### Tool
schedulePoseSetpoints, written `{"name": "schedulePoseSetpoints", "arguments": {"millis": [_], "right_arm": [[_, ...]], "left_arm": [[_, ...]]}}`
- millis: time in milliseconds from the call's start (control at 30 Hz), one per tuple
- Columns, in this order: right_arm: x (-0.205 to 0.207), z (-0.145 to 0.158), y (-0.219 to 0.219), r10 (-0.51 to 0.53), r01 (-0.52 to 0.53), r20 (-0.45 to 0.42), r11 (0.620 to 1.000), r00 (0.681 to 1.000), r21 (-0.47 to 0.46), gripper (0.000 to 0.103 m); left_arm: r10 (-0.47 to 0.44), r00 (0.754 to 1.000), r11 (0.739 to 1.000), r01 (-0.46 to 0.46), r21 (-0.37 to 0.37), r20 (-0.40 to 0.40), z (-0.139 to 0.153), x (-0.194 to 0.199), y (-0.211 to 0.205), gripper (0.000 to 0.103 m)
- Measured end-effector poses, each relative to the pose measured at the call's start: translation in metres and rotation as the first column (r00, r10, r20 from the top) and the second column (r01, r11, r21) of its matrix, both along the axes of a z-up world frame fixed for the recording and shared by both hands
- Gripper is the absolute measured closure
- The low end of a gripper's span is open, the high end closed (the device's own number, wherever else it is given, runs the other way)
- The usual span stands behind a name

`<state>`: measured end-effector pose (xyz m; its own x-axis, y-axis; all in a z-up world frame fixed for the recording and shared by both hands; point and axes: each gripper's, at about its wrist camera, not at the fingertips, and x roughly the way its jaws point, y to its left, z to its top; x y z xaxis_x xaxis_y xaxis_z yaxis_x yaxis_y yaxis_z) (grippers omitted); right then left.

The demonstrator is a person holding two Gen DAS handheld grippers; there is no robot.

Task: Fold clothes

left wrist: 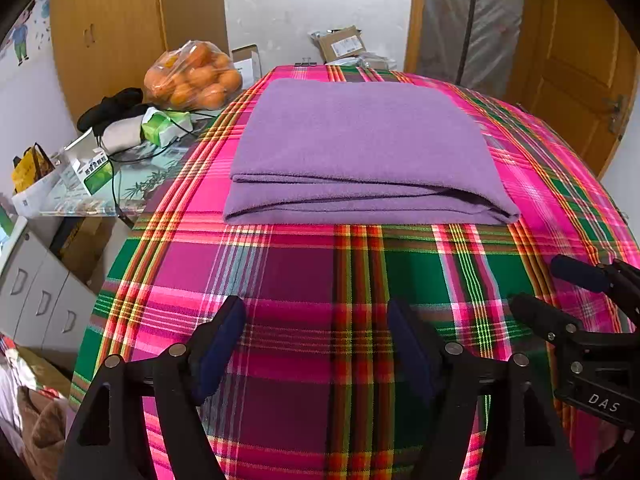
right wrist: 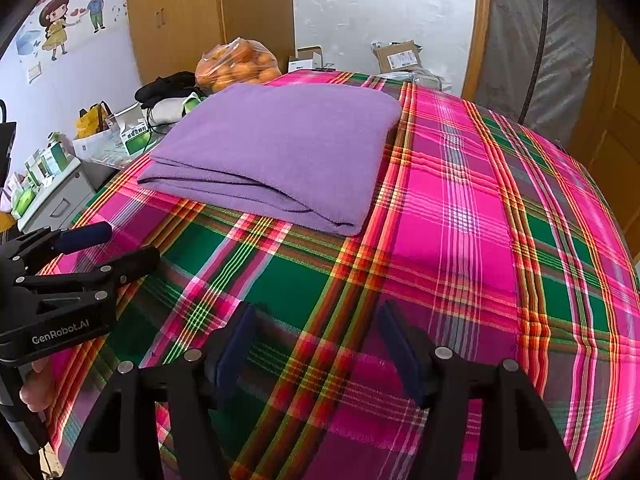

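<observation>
Hovering tilted down over the plaid cloth [left wrist: 280, 272], left gripper [left wrist: 316, 320] and right gripper [right wrist: 316, 324] gape empty.

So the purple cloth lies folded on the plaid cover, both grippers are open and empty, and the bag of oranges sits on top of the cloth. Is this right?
Not quite. The bag of oranges is not on the purple cloth; it sits apart on the side table beyond the plaid cover, as the left wrist view shows. The rest holds: the cloth lies folded, and the left gripper and right gripper are open and empty.
</observation>
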<state>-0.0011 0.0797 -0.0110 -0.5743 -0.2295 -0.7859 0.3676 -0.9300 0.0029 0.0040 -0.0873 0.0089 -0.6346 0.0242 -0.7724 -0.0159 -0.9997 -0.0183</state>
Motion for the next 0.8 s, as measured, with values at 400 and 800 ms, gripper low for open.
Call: {"name": "schedulePoseSetpoints", "arguments": {"millis": [400, 800], "right_arm": [[-0.0012, 0.0002, -0.0006, -0.004, 0.004, 0.001, 1.000, 1.000, -0.003, 0.038], [-0.0011, -0.0003, -0.0004, -0.004, 0.004, 0.001, 1.000, 1.000, -0.004, 0.037]], "left_arm": [[0.012, 1.000, 1.000, -0.012, 0.001, 0.001, 0.0004, -0.0031, 0.0001, 0.028], [0.014, 1.000, 1.000, -0.014, 0.008, 0.001, 0.0004, -0.0042, -0.0021, 0.028]]}}
